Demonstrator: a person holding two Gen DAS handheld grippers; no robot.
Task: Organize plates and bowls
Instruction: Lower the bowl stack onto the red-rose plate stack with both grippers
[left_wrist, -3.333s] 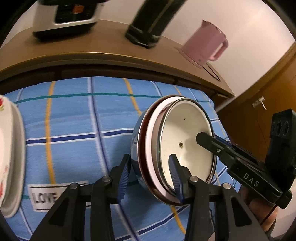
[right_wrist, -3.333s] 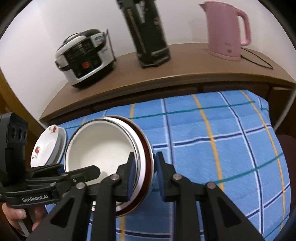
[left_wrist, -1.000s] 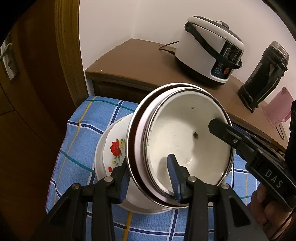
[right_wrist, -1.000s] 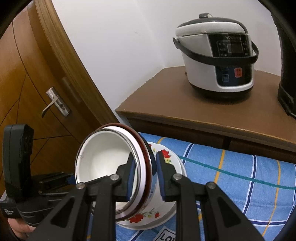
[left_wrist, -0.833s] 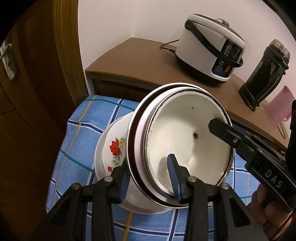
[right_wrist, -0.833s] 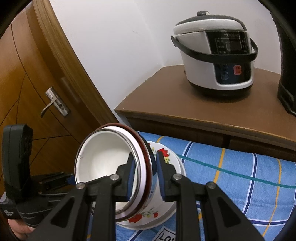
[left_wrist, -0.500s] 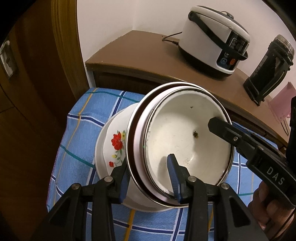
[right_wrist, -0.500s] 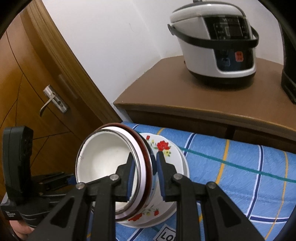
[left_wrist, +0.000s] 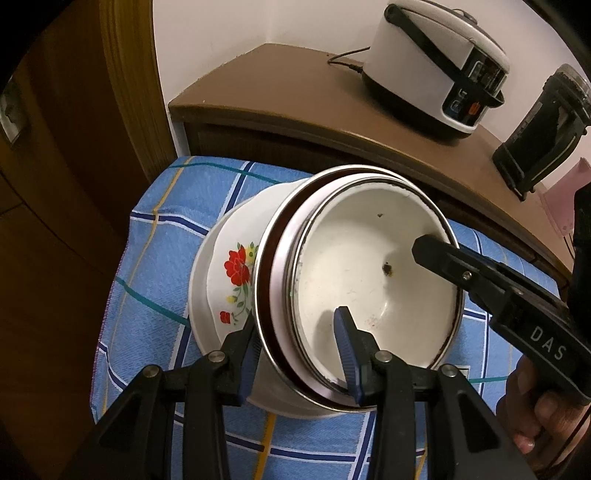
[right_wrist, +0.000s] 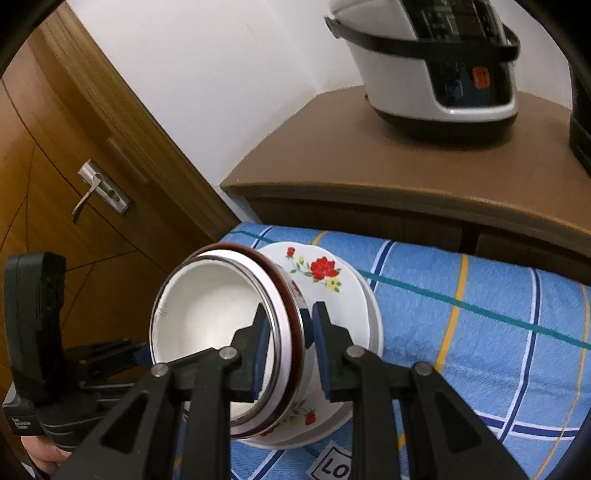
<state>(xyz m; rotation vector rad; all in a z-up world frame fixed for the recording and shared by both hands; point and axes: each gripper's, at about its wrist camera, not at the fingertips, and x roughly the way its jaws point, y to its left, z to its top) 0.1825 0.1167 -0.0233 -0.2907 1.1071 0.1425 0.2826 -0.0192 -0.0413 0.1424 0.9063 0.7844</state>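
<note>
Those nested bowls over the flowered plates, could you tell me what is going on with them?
A person holds a gripper in each hand, and both clamp the rim of the nested bowls. The left gripper grips the near edge, the right gripper the opposite edge. The bowls are tilted above the flowered plates, which lie stacked on the blue checked cloth. Whether the bowls touch the plates is unclear. A rice cooker sits on the wooden cabinet behind.

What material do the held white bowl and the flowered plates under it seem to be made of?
The bowl looks like enamelled metal: glossy white inside, thin metal rim, dark chipped spots. The flowered plates look like glazed ceramic or enamel, with a smooth white shine and a printed red flower; which one, I cannot tell.
</note>
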